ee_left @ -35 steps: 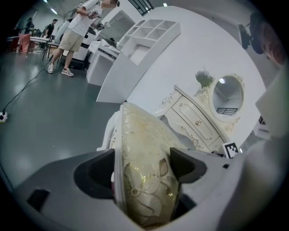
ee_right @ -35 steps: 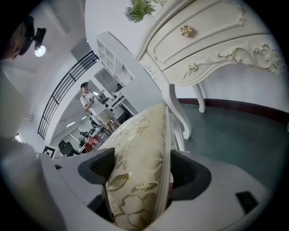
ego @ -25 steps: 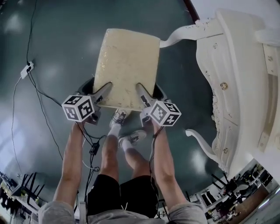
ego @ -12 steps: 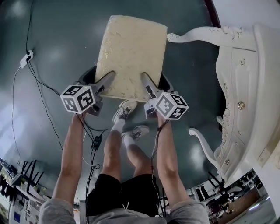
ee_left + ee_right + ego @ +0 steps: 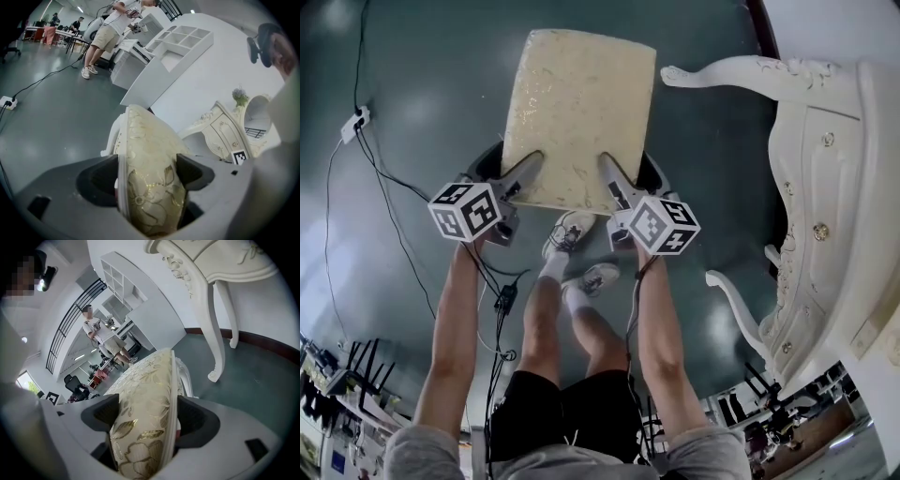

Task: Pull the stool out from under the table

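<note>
The stool (image 5: 577, 112) has a cream cushion with a gold floral pattern and a white frame. It stands on the dark floor, out in front of the white carved table (image 5: 830, 187). My left gripper (image 5: 525, 173) is shut on the near left edge of the cushion (image 5: 147, 178). My right gripper (image 5: 611, 176) is shut on the near right edge of the same cushion (image 5: 143, 427). In both gripper views the cushion fills the gap between the jaws.
The table's curved legs (image 5: 741, 314) reach out at the right of the stool. A power strip (image 5: 354, 125) and black cable (image 5: 403, 272) lie on the floor at the left. The person's feet (image 5: 581, 253) stand just behind the stool. People stand in the background (image 5: 105, 35).
The stool and both grippers have shifted slightly left and away from the table; the table has slid toward the right edge of the head view. The grip has not changed.
</note>
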